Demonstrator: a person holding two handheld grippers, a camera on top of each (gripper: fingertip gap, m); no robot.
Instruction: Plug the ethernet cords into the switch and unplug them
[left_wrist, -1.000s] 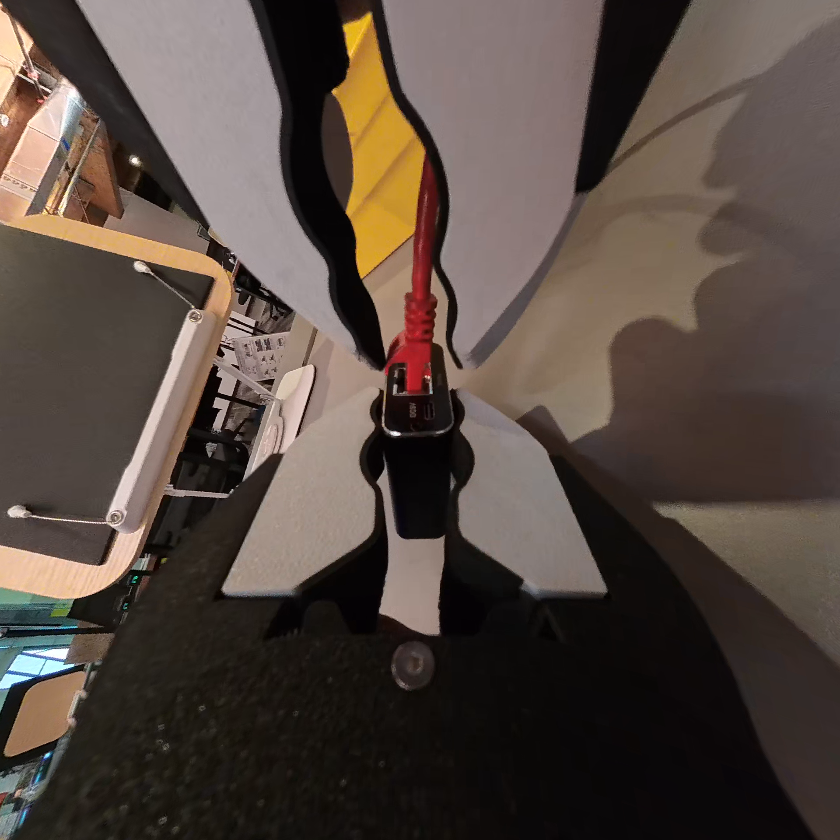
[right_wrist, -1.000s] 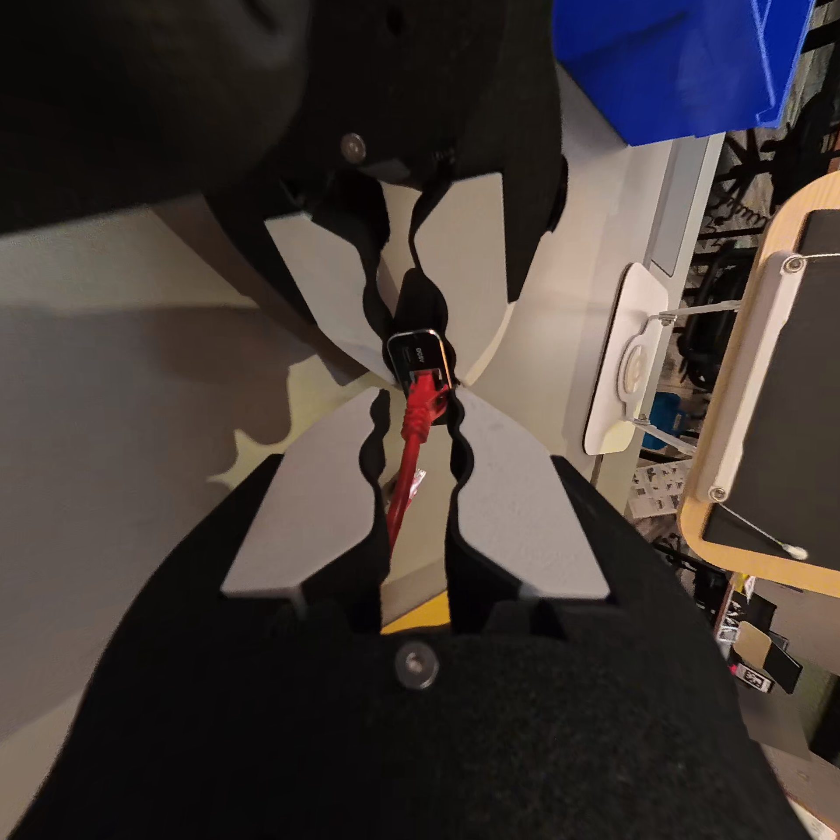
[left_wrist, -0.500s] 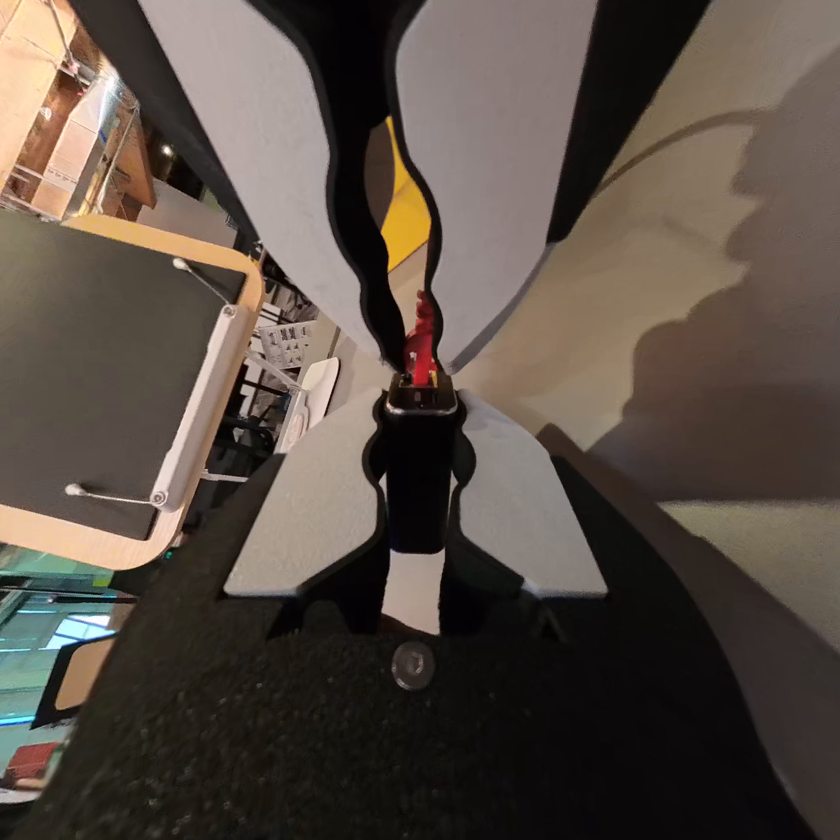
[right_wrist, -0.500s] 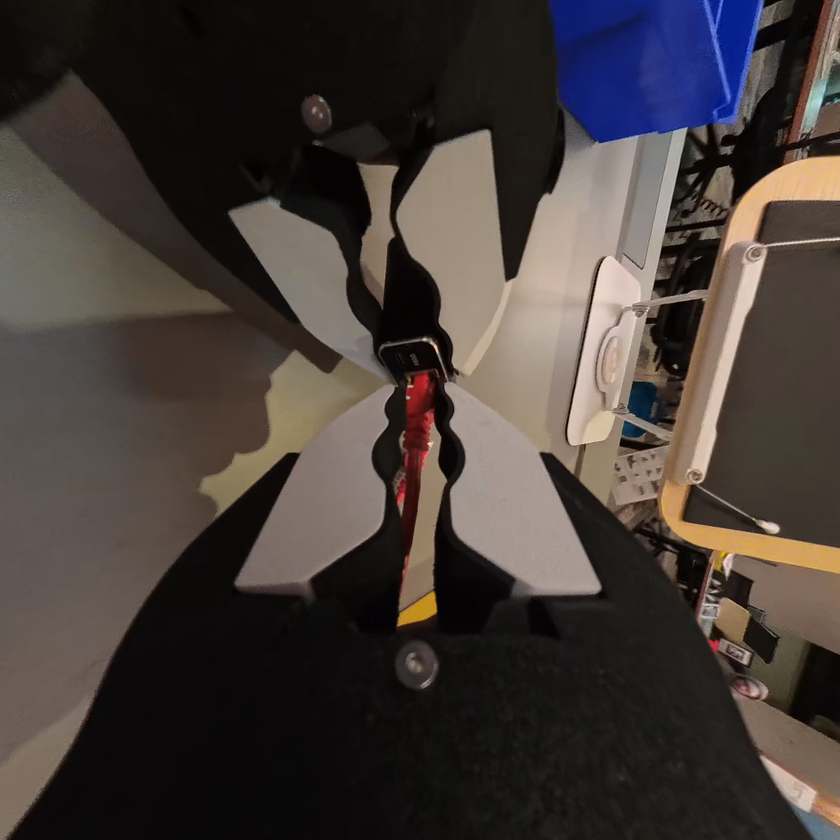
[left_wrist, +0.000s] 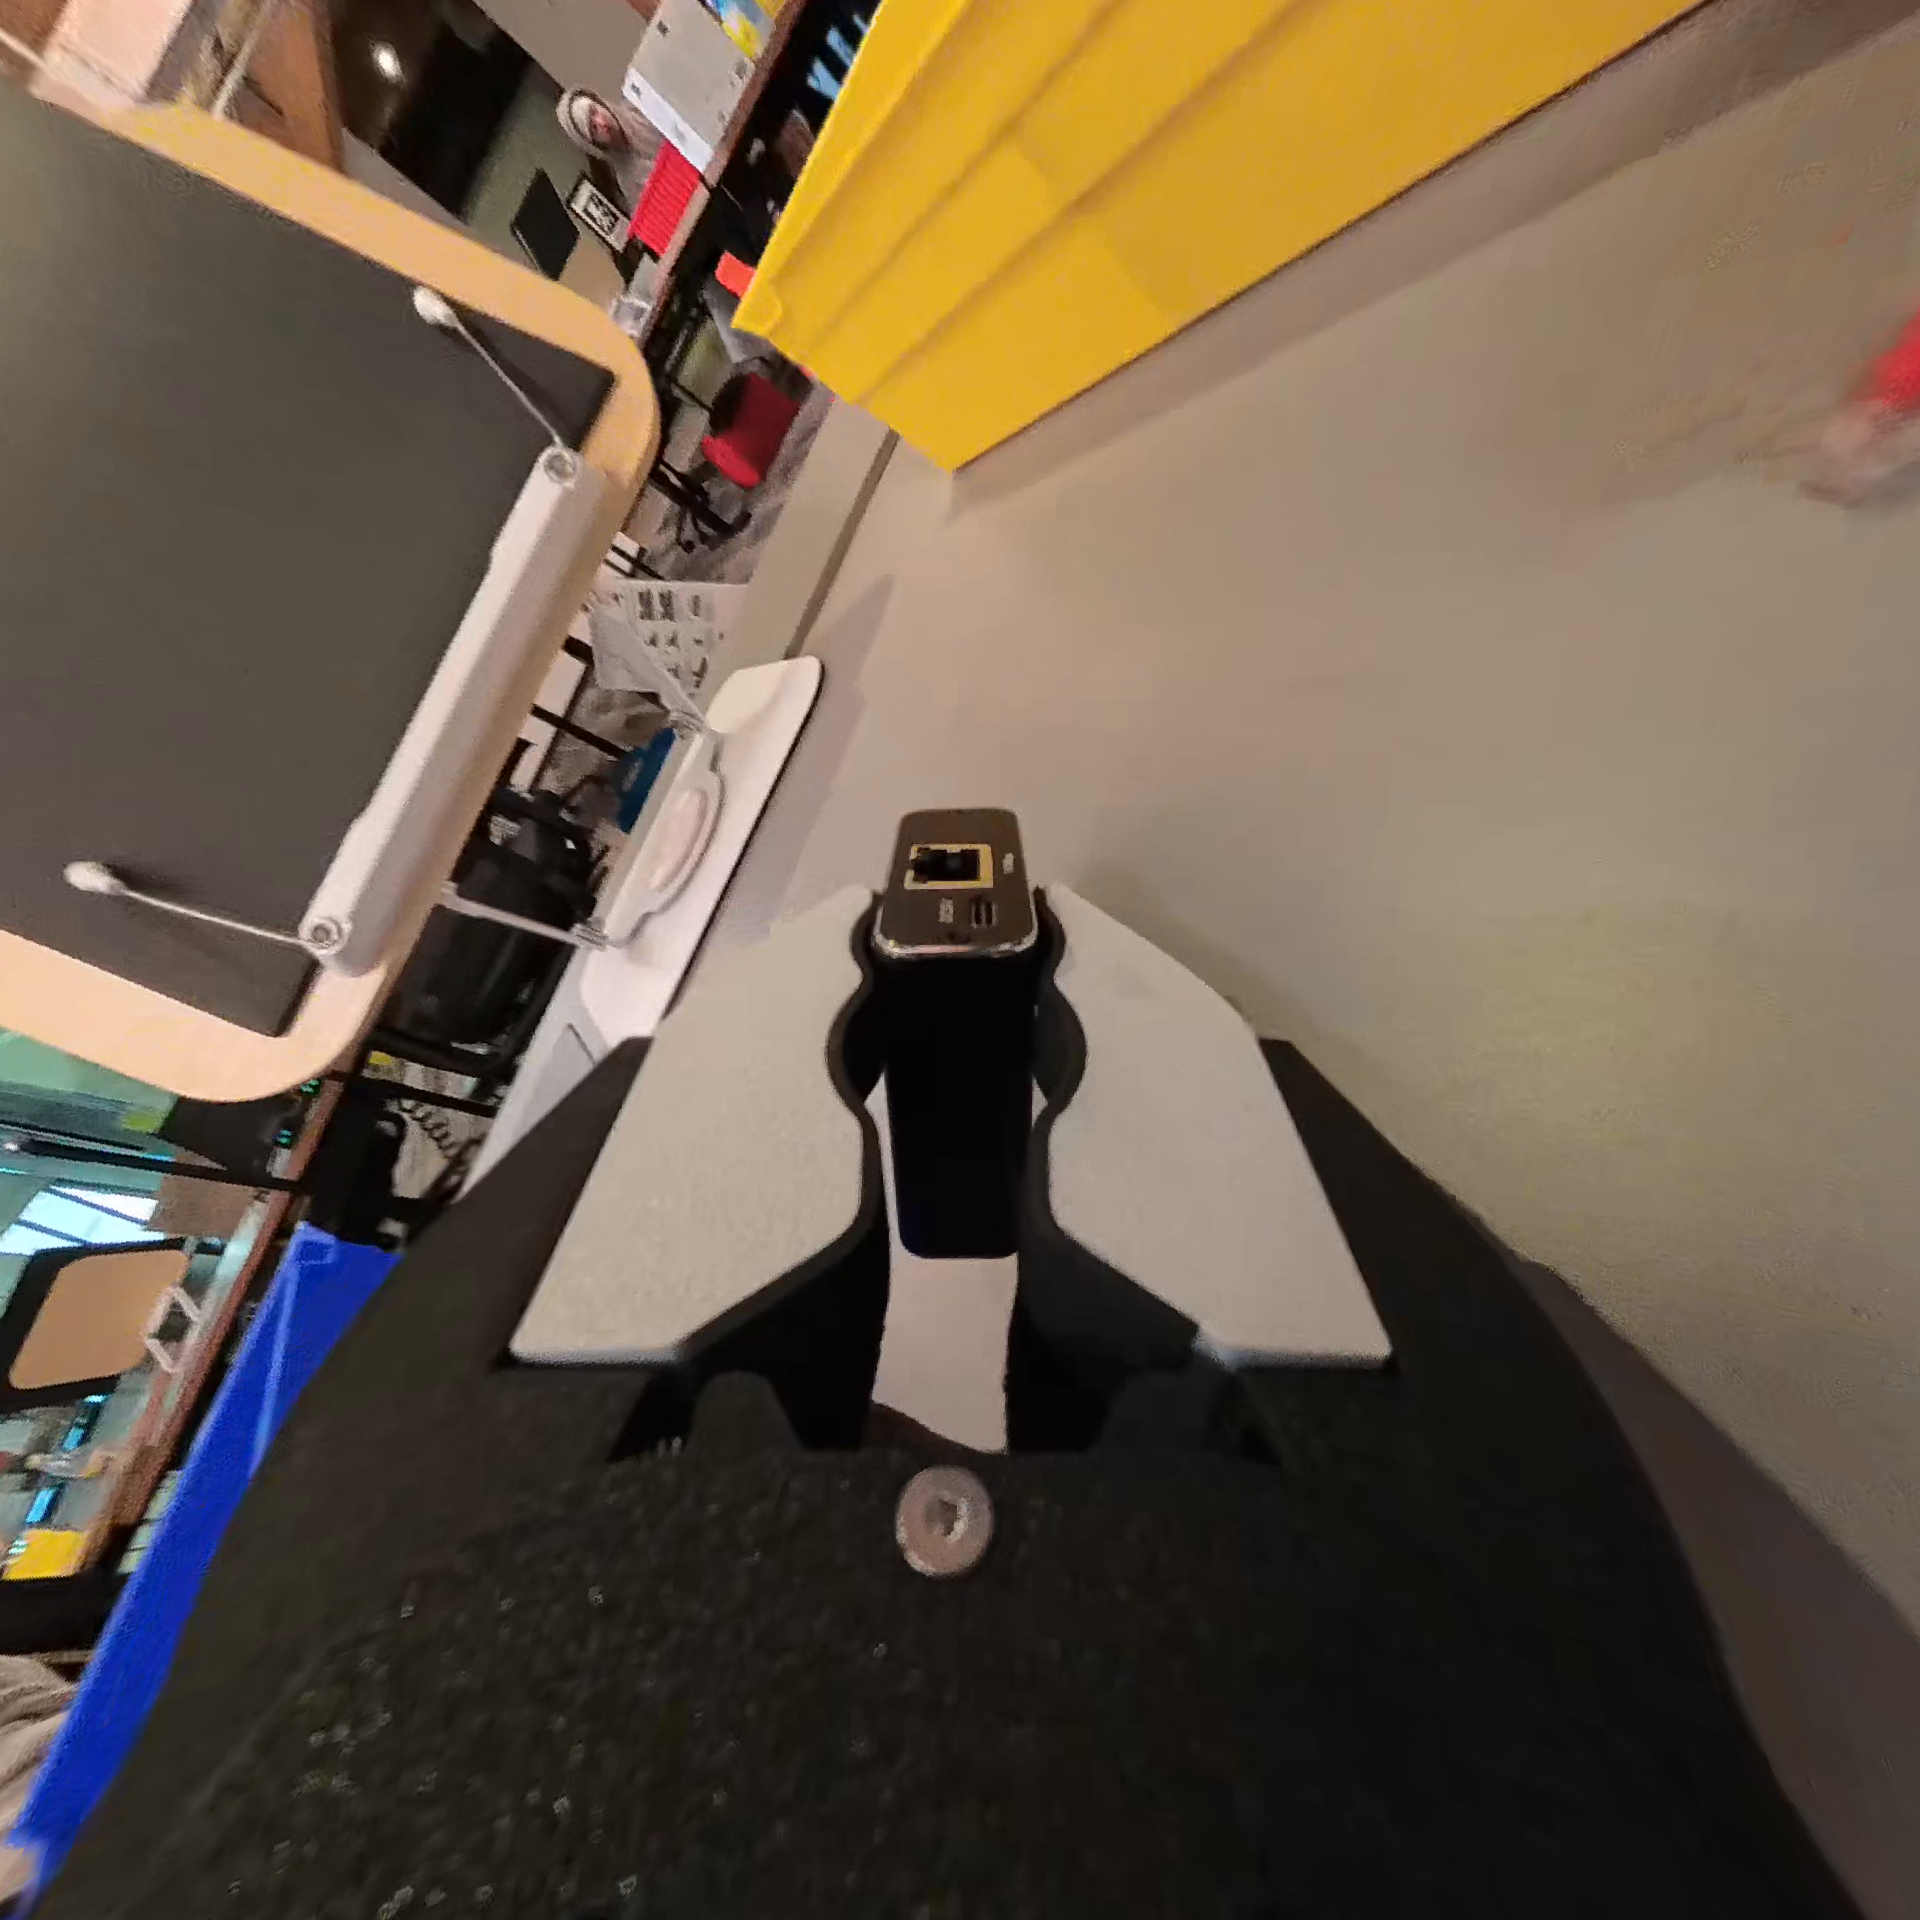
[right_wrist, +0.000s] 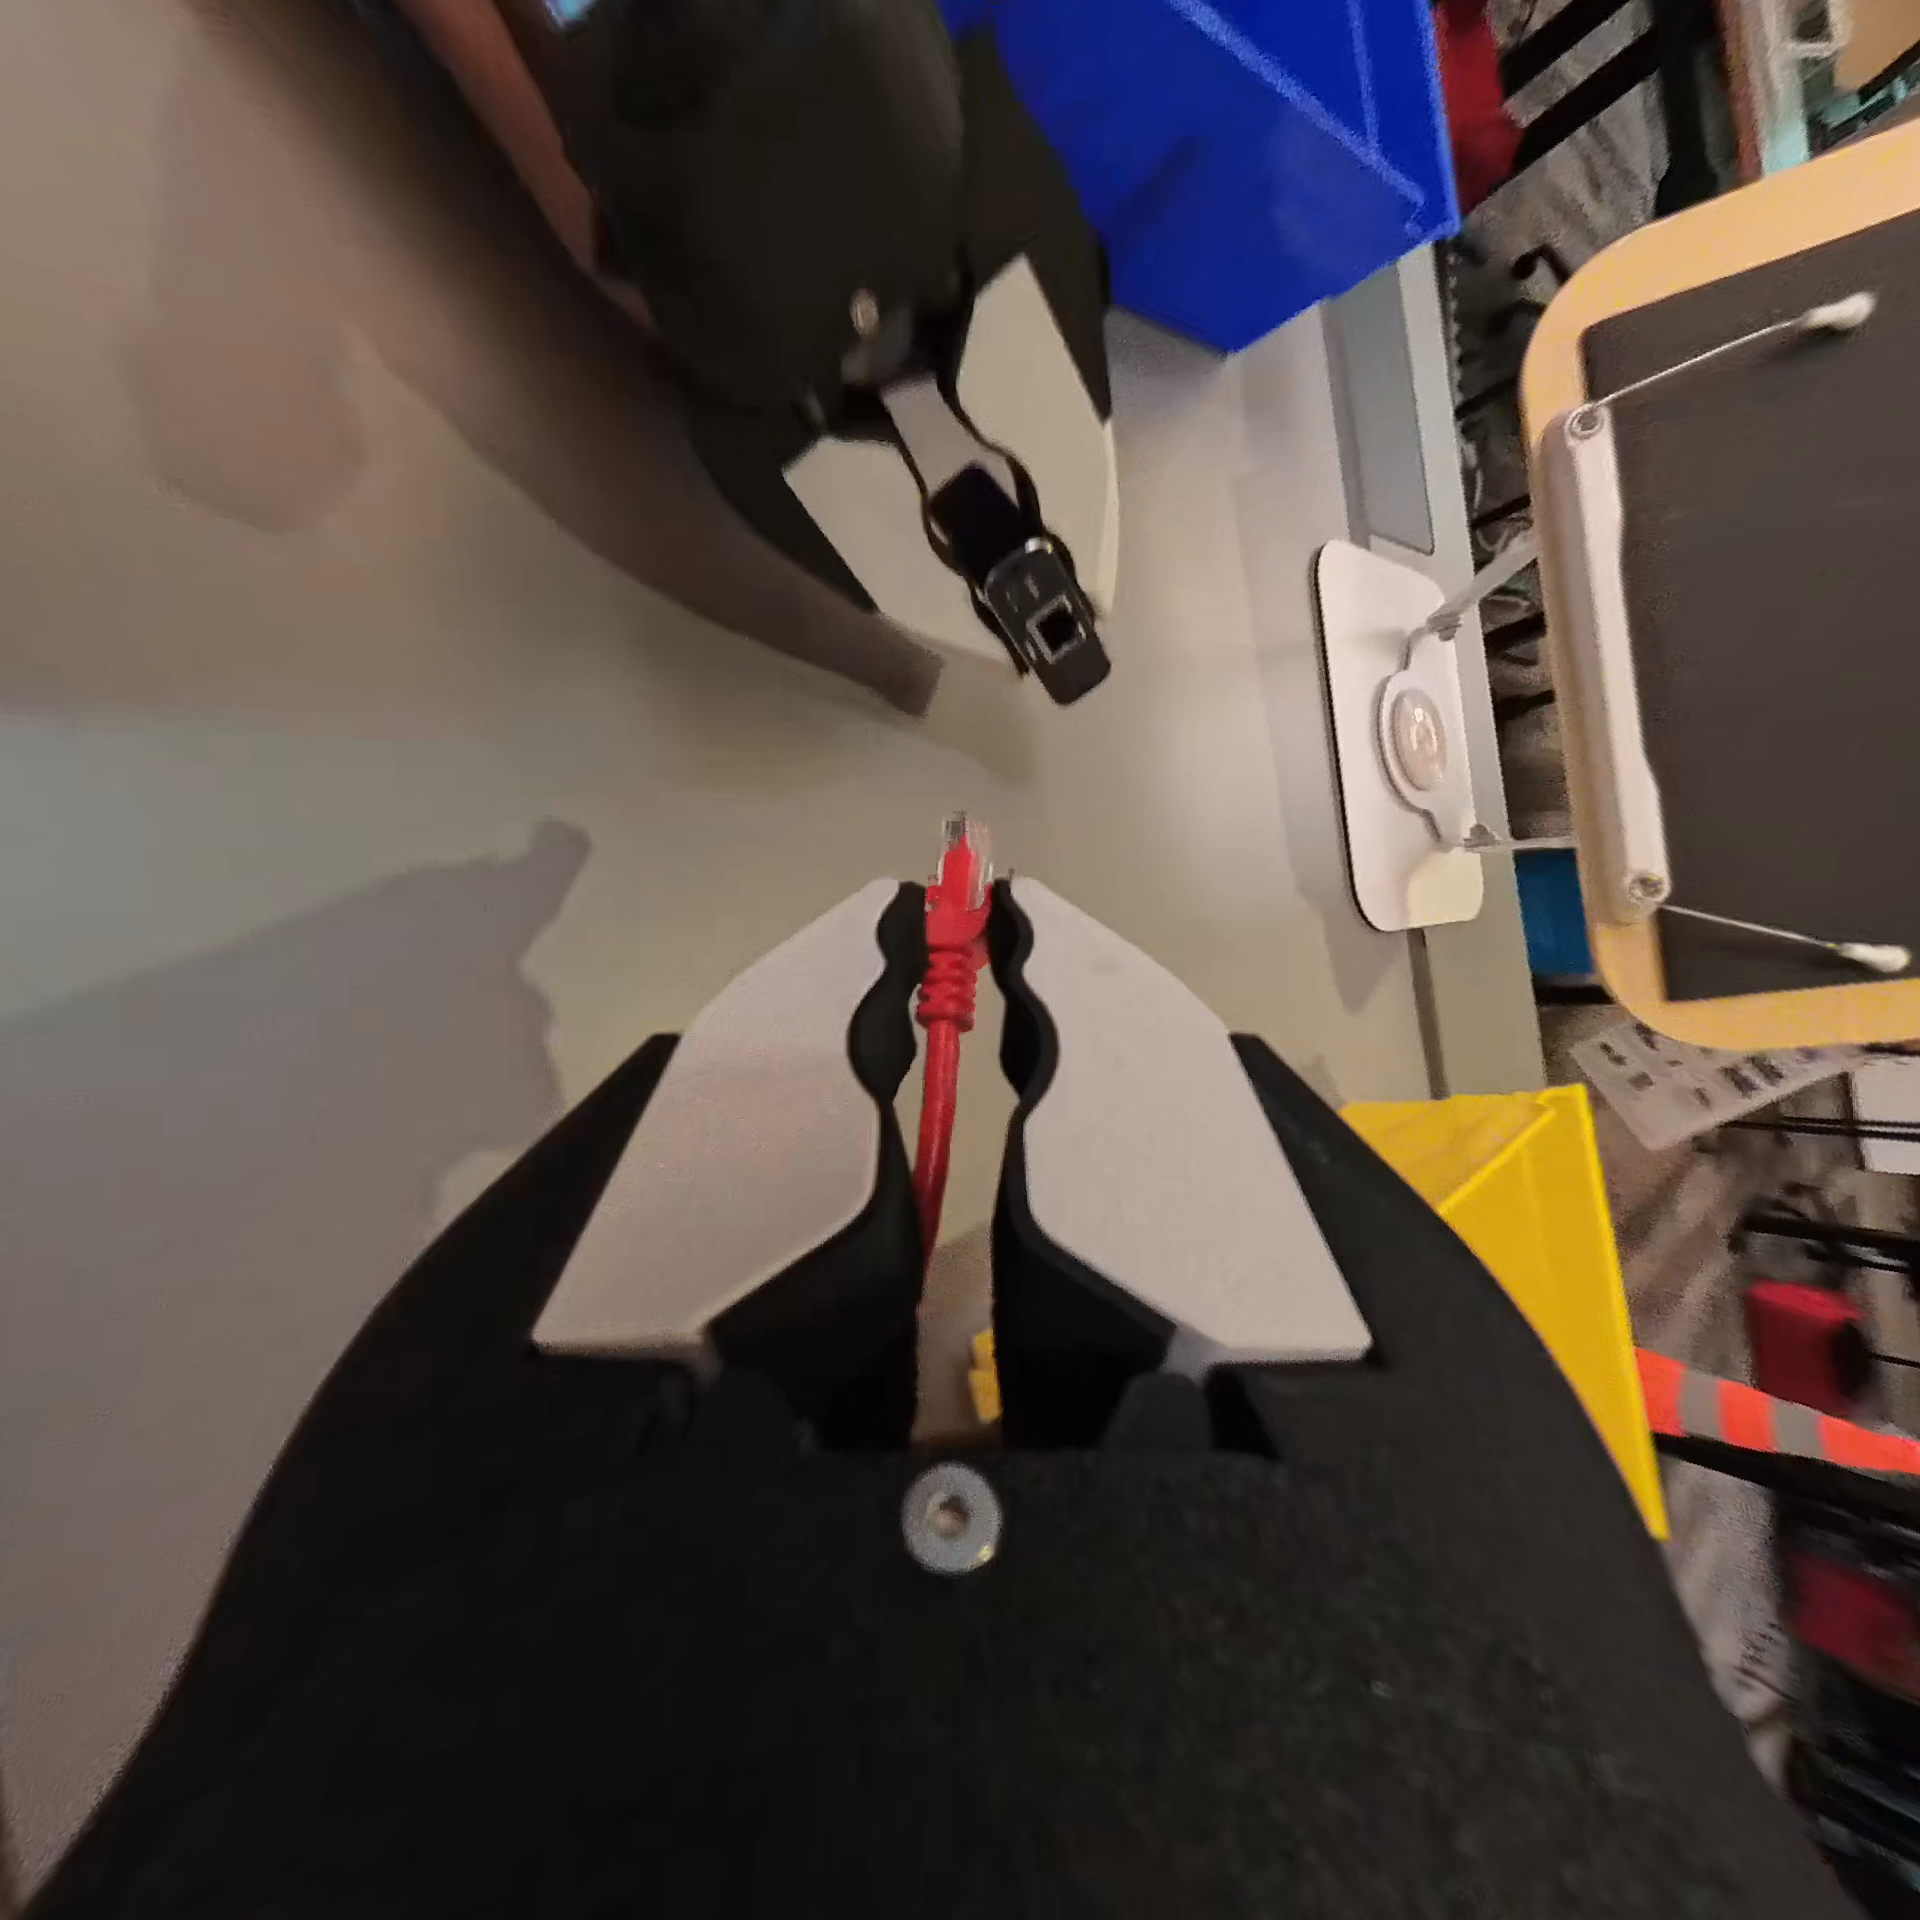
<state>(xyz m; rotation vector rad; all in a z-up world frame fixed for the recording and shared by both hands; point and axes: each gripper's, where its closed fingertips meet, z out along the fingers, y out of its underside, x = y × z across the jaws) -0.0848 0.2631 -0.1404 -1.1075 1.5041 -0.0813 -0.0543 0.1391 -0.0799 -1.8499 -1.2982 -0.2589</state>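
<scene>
**Cord and switch apart, one in each gripper**

Pinching a small black switch (left_wrist: 956, 1049), the left gripper (left_wrist: 954, 914) has its fingers pressed against the device's sides. The switch's end face sticks out past the fingertips; its ethernet port is open, nothing in it. A smaller slot sits just below the port.

Right gripper (right_wrist: 964, 894) is clamped on the red cord (right_wrist: 948, 997) at the ribbed boot. The clear plug tip pokes out beyond the fingertips, pointing forward. Cable runs back between the fingers toward the camera.

From the right wrist view, the left gripper (right_wrist: 1023, 566) and switch (right_wrist: 1044, 618) sit farther off, port end facing roughly toward the plug. Plug and port well apart, not touching.

Both are held over a pale table (left_wrist: 1455, 790). Yellow bin (left_wrist: 1091, 197) on the table beyond the switch; blue bin (right_wrist: 1226, 156) behind the left gripper. White stand base (right_wrist: 1392, 727) near the table edge. Left wrist view is motion-blurred at its right edge.
</scene>
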